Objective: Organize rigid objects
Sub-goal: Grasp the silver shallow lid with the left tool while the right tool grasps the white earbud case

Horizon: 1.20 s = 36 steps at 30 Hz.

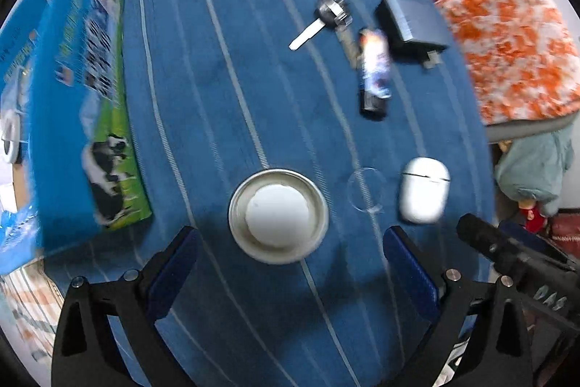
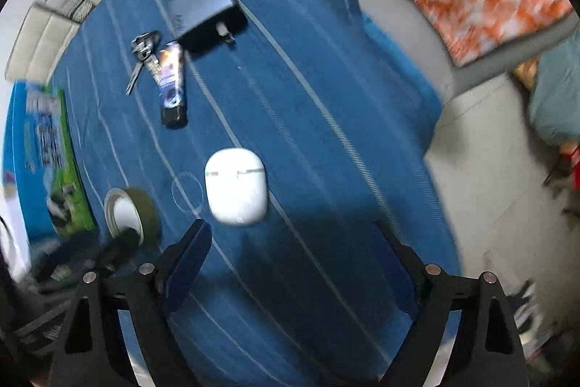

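A round tin with a white centre (image 1: 278, 215) stands on the blue striped cloth (image 1: 217, 78), just ahead of my open, empty left gripper (image 1: 290, 263). A white earbud case (image 1: 424, 190) lies to its right; in the right wrist view the case (image 2: 236, 191) sits just ahead of my open, empty right gripper (image 2: 293, 256), nearer its left finger. A clear ring (image 1: 366, 189) lies between tin and case. Farther off lie a key with a metal fob (image 1: 326, 17), a printed lighter (image 1: 375, 71) and a dark grey box (image 1: 409, 24).
A blue and green milk carton box (image 1: 83, 104) lies along the cloth's left side. An orange and white cushion (image 1: 514, 49) sits on a grey seat to the right. The tin also shows in the right wrist view (image 2: 127, 213), by the other gripper's dark body (image 2: 72, 260).
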Each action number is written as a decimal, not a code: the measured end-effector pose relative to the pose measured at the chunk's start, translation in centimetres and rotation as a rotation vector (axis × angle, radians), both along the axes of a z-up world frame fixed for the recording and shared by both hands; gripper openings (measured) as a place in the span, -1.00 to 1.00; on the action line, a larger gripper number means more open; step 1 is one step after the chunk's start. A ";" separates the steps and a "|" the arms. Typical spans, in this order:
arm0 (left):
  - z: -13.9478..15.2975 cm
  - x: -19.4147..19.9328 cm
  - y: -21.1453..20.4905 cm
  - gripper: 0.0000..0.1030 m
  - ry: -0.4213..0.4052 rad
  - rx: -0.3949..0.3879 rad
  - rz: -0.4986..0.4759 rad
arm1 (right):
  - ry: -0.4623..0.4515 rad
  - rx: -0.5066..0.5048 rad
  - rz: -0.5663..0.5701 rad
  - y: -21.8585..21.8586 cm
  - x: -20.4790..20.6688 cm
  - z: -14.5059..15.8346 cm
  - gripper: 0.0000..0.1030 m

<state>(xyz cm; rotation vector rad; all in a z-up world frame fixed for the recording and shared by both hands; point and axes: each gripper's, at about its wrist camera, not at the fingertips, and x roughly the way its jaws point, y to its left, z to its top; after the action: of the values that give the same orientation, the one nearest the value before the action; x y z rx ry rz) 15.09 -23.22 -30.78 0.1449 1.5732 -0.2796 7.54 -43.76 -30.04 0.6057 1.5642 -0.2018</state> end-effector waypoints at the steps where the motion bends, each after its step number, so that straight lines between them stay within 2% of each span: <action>1: -0.8 0.2 -0.1 0.98 0.011 0.006 0.007 | 0.000 0.018 -0.016 -0.2 0.3 -0.5 0.73; 4: -2.7 0.5 -0.6 0.96 0.038 0.038 0.024 | -0.006 0.033 -0.039 -0.4 1.2 -1.5 0.73; 5: -3.3 0.5 -0.8 0.84 0.033 0.048 0.029 | -0.004 0.042 -0.038 -0.2 1.5 -1.7 0.73; 6: -3.7 0.6 -0.9 0.58 0.023 0.059 0.030 | 0.001 0.060 -0.034 0.2 1.9 -2.2 0.71; 8: -4.1 0.4 -1.1 0.22 -0.001 0.085 0.022 | 0.011 0.059 -0.015 1.4 2.6 -2.5 0.56; 9: -3.8 0.2 -0.9 0.21 -0.012 0.079 0.035 | 0.015 0.050 0.008 2.4 3.0 -2.8 0.44; 11: -3.8 -0.3 -0.3 0.21 0.004 0.075 0.066 | 0.034 0.021 0.053 4.1 3.5 -3.4 0.34; 12: -3.9 -0.7 0.0 0.21 0.004 0.082 0.074 | 0.018 -0.059 0.089 5.1 3.7 -3.0 0.10; 14: -3.9 -1.2 0.2 0.21 -0.014 0.084 0.085 | 0.029 -0.146 0.127 6.2 3.3 -3.0 -0.04; 18: -4.0 -1.5 -0.6 0.21 -0.038 0.092 0.089 | 0.034 -0.210 0.184 7.5 3.1 -3.2 -0.05; 23: -3.7 -1.5 -0.6 0.21 -0.039 0.084 0.092 | 0.044 -0.205 0.172 7.3 3.1 -2.9 -0.06; 31: -1.5 -2.4 2.3 0.21 -0.052 0.051 0.084 | -0.010 -0.223 0.206 8.0 1.1 -1.6 -0.06; 36: 1.2 -3.6 3.0 0.21 -0.095 0.018 0.090 | -0.071 -0.251 0.215 7.8 -0.7 0.9 -0.06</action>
<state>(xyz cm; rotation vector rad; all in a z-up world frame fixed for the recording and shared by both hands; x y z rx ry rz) 11.51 -20.19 -29.60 0.0998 1.4837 -0.1862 6.84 -35.98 -29.15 0.2439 1.4943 -0.2073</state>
